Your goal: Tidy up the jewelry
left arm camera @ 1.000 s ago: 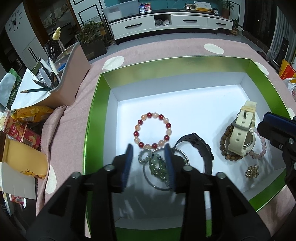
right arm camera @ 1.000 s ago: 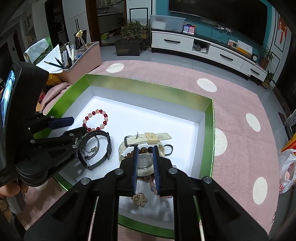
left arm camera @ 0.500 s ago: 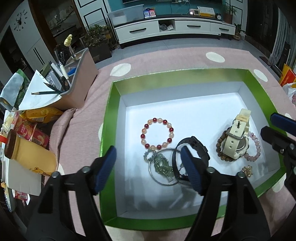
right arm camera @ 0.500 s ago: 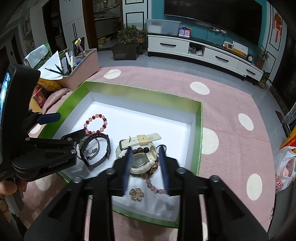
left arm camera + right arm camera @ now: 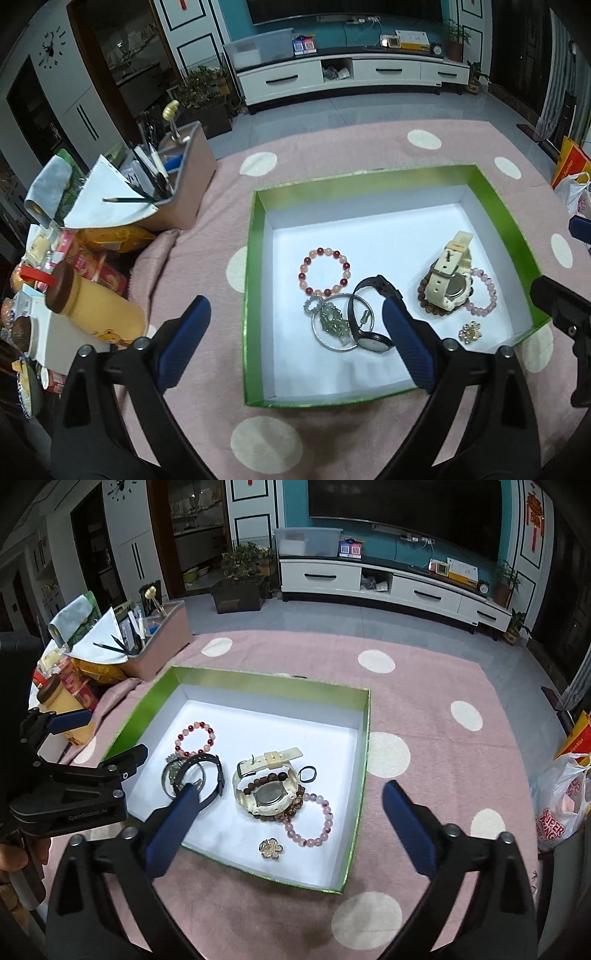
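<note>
I have both grippers hanging over the green box point(image 5: 255, 295), which sits on a pink spotted cloth point(image 5: 207, 236) that I take to cover the counter, though the fisheye view shows no edge to confirm it. My left gripper point(image 5: 295, 343) has just been opening and its jaws now stand wide apart with nothing between the pads; from its camera the jewelry lies ahead at about 1 o'clock. My right gripper point(image 5: 291, 823) has likewise just been opening, its jaws spread wide and empty, with the box floor showing between them. Inside the box, toward its left half, a red bead bracelet point(image 5: 324, 272) lies flat, and just below it a silver bangle point(image 5: 334, 321) rings a cluster of green stones point(image 5: 332, 320), overlapped at its right by a black watch point(image 5: 373, 314). Toward the right half a cream watch point(image 5: 267, 786) lies face up on top of a brown bead bracelet point(image 5: 291, 806), with a pink bead bracelet point(image 5: 310, 823) touching that pile at 5 o'clock and a small gold brooch point(image 5: 270, 847) apart from it, nearest my right gripper. A small black ring point(image 5: 307, 774) lies just beside the cream watch at 2 o'clock. Off the box at 10 o'clock stands a pink organizer point(image 5: 184, 177) stuffed with pens and papers.
</note>
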{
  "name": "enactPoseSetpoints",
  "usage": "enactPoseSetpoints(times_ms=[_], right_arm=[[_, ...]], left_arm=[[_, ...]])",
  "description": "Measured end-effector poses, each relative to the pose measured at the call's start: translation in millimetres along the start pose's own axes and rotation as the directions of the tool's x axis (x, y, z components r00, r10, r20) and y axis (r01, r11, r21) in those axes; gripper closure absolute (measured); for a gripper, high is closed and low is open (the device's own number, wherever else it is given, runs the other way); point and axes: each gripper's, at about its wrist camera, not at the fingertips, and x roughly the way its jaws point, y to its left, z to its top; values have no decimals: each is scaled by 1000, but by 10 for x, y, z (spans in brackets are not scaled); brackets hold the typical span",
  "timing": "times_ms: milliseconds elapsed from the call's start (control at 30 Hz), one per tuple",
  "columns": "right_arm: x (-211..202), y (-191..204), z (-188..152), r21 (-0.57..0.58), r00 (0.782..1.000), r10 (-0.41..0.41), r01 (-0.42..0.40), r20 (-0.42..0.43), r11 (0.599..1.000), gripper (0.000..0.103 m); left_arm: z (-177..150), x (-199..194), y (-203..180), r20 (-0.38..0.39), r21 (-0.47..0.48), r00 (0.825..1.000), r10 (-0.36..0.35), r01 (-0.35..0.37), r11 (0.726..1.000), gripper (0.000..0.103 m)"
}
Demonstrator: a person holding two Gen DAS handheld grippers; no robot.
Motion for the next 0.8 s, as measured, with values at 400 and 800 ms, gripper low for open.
enactPoseSetpoints(times_ms=[400,800], right_arm=[[-379,-11,37,6,998,-61,61,12,998,1],[-485,-33,82,-6,997,-81,81,0,997,1]], left_arm=[[48,-544,45,25,-27,999,38,-37,999,2],[111,-739,45,-12,-83,1000,-17,16,996,2]])
